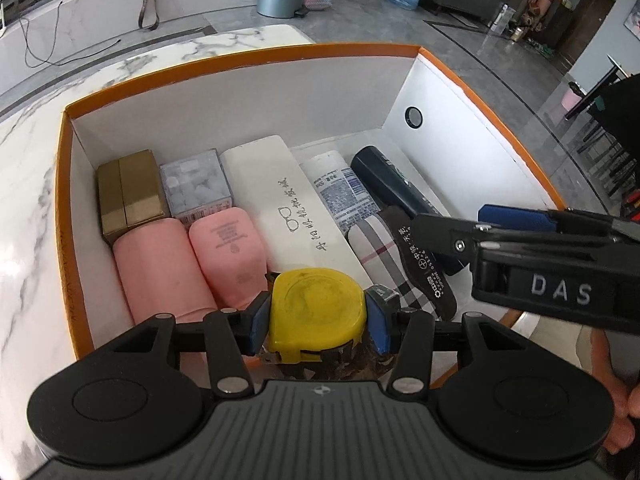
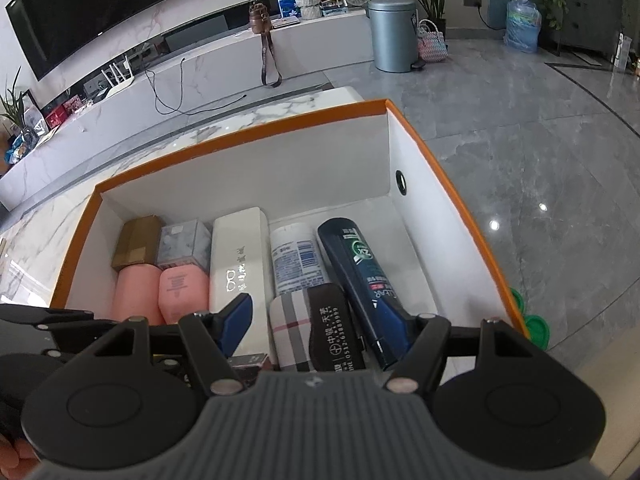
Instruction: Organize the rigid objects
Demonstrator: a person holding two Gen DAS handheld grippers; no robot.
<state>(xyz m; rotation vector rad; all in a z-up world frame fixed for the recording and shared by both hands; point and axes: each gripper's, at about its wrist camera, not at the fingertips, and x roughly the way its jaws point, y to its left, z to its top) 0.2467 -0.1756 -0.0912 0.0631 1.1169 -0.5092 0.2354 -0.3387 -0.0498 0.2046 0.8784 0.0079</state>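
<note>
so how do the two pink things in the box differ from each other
The left pink container is plain, with no print showing, while the right pink container carries faint printed markings on top. The left one looks longer and rounder like a cylinder; the right one looks shorter and flatter. The left one's far end meets the brown carton; the right one's meets the clear box. Both are the same pale pink and lie side by side in the orange-rimmed box.

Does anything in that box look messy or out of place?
Mostly neat rows in the box. Only the plaid case breaks them: it lies across the foot of the white bottle, against the dark tube. The tape measure isn't packed yet.
</note>
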